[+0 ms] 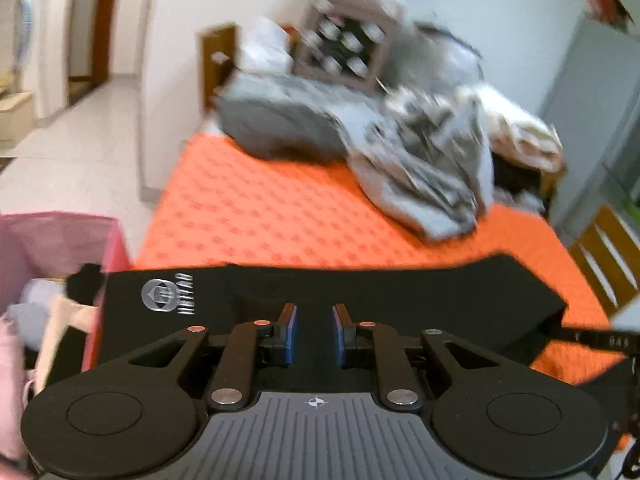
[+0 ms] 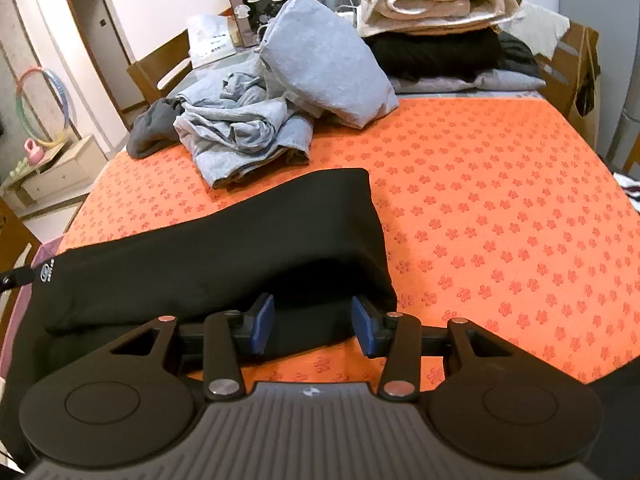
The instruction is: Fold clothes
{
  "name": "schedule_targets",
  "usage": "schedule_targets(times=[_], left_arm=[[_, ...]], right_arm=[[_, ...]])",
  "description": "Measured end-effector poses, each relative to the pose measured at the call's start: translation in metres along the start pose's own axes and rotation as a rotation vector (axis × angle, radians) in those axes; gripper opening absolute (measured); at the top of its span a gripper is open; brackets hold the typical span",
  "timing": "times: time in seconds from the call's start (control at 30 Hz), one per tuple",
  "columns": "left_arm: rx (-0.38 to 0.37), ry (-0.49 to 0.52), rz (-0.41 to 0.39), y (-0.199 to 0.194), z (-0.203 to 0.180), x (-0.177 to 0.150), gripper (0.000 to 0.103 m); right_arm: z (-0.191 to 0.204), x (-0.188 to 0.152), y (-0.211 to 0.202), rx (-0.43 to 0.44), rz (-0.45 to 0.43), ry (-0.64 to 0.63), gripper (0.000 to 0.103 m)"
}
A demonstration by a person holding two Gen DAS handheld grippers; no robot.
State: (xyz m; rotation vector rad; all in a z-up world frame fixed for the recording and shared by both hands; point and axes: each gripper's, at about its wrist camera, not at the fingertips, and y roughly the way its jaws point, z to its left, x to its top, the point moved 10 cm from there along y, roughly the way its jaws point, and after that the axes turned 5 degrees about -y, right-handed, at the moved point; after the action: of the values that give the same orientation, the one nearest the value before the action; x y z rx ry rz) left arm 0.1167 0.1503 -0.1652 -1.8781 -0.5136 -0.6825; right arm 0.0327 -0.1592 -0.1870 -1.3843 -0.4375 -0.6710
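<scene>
black garment (image 2: pixel 208 256) across orange cloth (image 2: pixel 500 208), near edge between right gripper (image 2: pixel 314 320) pads

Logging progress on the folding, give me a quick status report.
Left gripper and right gripper both open. Black garment folded lengthwise on the orange cloth, fingers at its near edge. Grey clothes pile behind, not obstructing.

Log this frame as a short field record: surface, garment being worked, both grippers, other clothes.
surface: orange floral cloth over the table
garment: black garment, long fold, white logo at one end
left gripper: open, fingers over the black garment
right gripper: open, at the garment's near edge
other clothes: crumpled grey clothes; folded stack at the far side
beside table: pink basket
</scene>
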Motion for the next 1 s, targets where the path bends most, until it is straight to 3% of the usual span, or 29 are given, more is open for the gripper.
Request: schedule_targets(times=[0.17,0.33,0.4,0.43,0.47,0.6,0.8,1.0], left_arm=[[0.025,0.003,0.139,0.04,0.004,-0.018,0.019],[0.026,0.054,0.126,0.039,0.006,-0.024,0.016],[0.03,0.053,0.13,0.039,0.008,-0.024,0.013],[0.032,0.049,0.131,0.039,0.009,-0.024,0.012],[0.034,0.045,0.132,0.039,0.009,-0.023,0.012],[0.034,0.054,0.123,0.04,0.009,-0.023,0.012],[0.015,0.028,0.114,0.039,0.011,-0.023,0.012],[0.012,0.03,0.113,0.039,0.01,-0.024,0.012]], right_arm=[[0.006,-0.003,0.021,0.025,-0.017,-0.026,0.045],[0.001,0.003,0.041,-0.038,-0.048,-0.05,0.044],[-0.02,0.006,0.039,-0.116,-0.062,-0.034,0.027],[-0.031,0.005,0.038,-0.141,-0.059,-0.027,0.003],[-0.041,0.003,0.036,-0.146,-0.059,-0.02,0.0],[-0.047,-0.005,0.03,-0.064,-0.037,-0.055,0.001],[-0.04,-0.009,0.0,0.047,0.028,-0.098,0.015],[-0.016,0.023,-0.01,0.082,-0.067,-0.131,0.017]])
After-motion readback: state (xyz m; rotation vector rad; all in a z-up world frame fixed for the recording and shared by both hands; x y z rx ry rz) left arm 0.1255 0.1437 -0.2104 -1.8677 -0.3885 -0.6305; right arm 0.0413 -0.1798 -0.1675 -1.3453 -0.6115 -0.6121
